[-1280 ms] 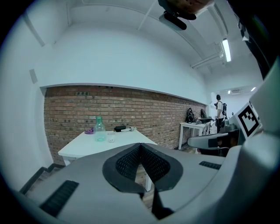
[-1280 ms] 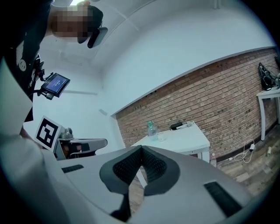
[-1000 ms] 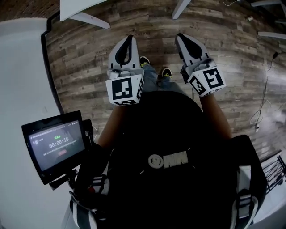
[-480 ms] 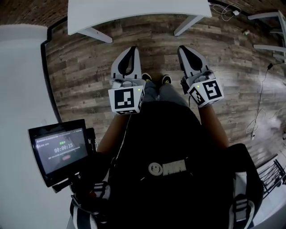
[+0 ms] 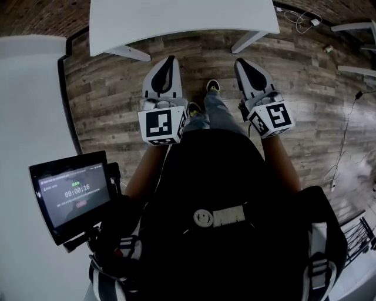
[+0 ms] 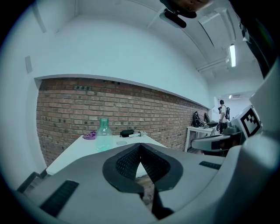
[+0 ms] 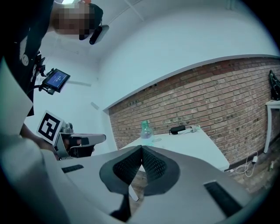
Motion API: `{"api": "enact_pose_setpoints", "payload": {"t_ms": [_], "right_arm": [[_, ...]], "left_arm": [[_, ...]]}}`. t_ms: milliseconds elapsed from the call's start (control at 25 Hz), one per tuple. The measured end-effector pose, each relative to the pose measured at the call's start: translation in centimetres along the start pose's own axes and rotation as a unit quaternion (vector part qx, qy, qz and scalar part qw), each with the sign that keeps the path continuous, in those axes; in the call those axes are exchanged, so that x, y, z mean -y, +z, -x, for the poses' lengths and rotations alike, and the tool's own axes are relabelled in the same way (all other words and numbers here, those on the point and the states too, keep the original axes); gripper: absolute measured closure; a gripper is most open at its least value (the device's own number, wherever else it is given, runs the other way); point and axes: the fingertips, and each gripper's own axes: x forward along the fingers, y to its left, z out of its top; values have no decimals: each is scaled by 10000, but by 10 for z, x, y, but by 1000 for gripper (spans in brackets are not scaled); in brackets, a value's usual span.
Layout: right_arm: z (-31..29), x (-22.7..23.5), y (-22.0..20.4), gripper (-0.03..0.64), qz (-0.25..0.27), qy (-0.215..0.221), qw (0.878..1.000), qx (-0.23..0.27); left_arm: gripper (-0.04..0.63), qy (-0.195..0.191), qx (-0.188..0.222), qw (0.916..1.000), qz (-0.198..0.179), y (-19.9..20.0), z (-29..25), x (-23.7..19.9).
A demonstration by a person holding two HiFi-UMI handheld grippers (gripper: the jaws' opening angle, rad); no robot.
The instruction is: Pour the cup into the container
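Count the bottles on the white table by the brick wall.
1. The greenish bottle stands on the white table, between a purple thing and a black thing. The left gripper covers the table's near end, so more could be hidden.

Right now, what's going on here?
A person stands on a wood floor facing a white table, with a gripper in each hand. The left gripper and the right gripper both have their jaws together with nothing between them. They hang over the floor, short of the table. On the table stand a teal bottle, a purple thing and a black thing. None is touched, and pouring has not begun.
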Motion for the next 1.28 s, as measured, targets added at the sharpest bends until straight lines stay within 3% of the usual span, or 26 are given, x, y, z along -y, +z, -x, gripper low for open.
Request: {"api": "enact_pose_setpoints", "payload": {"t_ms": [640, 960, 1280], "right_arm": [[-60, 96, 36, 612, -287, 313, 9989, 218], [-100, 98, 34, 612, -308, 377, 9988, 91], [-176, 99, 34, 612, -7, 322, 9991, -276]], "left_arm": [[595, 337, -135, 9990, -271, 34, -100, 6], [595, 439, -84, 9987, -228, 41, -123, -27], [595, 284, -71, 9996, 17, 41, -172, -86]]}}
